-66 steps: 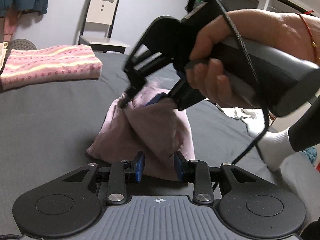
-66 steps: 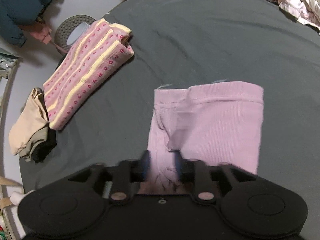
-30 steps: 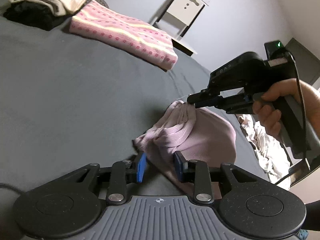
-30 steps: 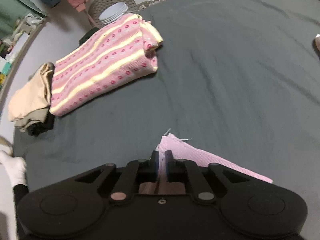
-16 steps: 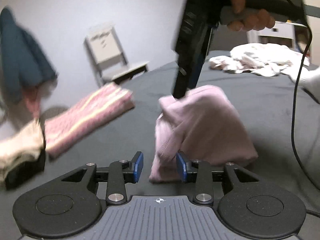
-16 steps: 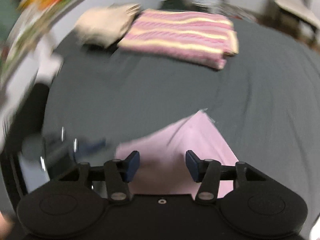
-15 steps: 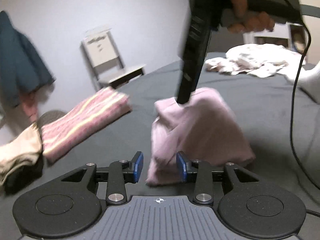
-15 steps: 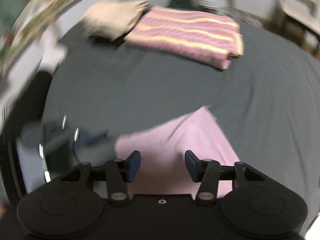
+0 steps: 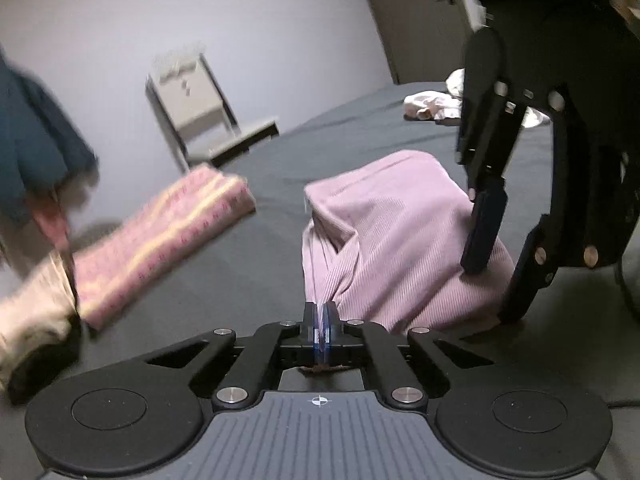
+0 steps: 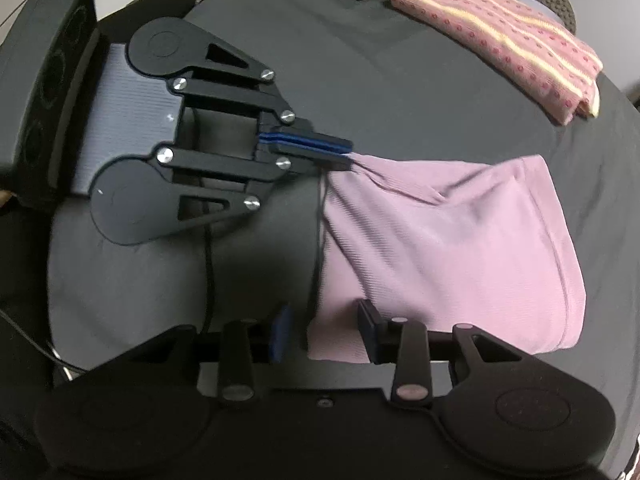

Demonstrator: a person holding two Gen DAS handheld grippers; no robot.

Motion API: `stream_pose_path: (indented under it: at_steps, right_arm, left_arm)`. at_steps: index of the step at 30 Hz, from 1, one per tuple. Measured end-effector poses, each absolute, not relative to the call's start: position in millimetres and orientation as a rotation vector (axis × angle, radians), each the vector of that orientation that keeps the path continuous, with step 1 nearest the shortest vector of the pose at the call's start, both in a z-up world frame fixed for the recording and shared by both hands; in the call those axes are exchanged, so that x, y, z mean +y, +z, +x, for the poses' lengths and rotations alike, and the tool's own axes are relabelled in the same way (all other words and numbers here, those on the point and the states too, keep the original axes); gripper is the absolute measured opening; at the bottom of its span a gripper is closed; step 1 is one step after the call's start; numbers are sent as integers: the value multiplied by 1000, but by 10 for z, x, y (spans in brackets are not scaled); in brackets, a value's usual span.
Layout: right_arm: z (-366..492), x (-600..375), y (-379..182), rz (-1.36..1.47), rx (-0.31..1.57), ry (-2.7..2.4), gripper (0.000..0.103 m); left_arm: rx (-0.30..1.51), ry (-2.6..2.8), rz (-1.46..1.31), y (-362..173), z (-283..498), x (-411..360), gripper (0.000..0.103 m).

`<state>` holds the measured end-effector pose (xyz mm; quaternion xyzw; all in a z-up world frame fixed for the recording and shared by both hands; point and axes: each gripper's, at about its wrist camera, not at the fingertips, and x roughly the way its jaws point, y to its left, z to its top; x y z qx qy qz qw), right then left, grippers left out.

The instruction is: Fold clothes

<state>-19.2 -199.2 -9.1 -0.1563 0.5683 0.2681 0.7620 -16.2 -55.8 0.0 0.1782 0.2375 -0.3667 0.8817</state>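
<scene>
Our left tongs (image 9: pixel 322 322) are clenched on a corner of the lilac ribbed garment (image 10: pixel 460 248), lying mid-bed on the dark grey sheet (image 10: pixel 400 92); our right tongs (image 10: pixel 324 330) stand released over its near edge. A hard tug could undo its layers. A striped folded garment (image 10: pixel 500 36) lies near the bed's far edge, a chair (image 9: pixel 200 100) against the wall
</scene>
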Motion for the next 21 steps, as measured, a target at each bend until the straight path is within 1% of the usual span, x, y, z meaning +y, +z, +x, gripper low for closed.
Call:
stream_pose_path:
  at_steps: [8,10,12,14,15,16,18,21]
  right_arm:
    - [-154,-2114,-85,-248,1263,576,37]
    - [-136,-2168,49,-190,1247,599,37]
    - [-28,-2233,205,-142,1192,592,37]
    - [112,-2326,377,-108,1111,500,42]
    - [204,-2365,431,-115,1083,415,50]
    - [306,-2401,460,-134,1069,326,54]
    - [496,-2472,465,-149,1051,250,54]
    - [731,-2513,378,-158,1052,294,54]
  left_arm:
    - [612,-737,235,-88,15,-424,1]
    - [648,-727,189,-123,57,-373,1]
    - [668,-731,138,-133,86,-322,1]
    - [675,-738,112,-131,94,-294,1]
    - [679,-737,110,-137,97,-297,1]
    - [683,-736,108,-144,101,-299,1]
    - [684,-735,106,-156,106,-301,1]
    - [690,-734,99,-157,116,-292,1]
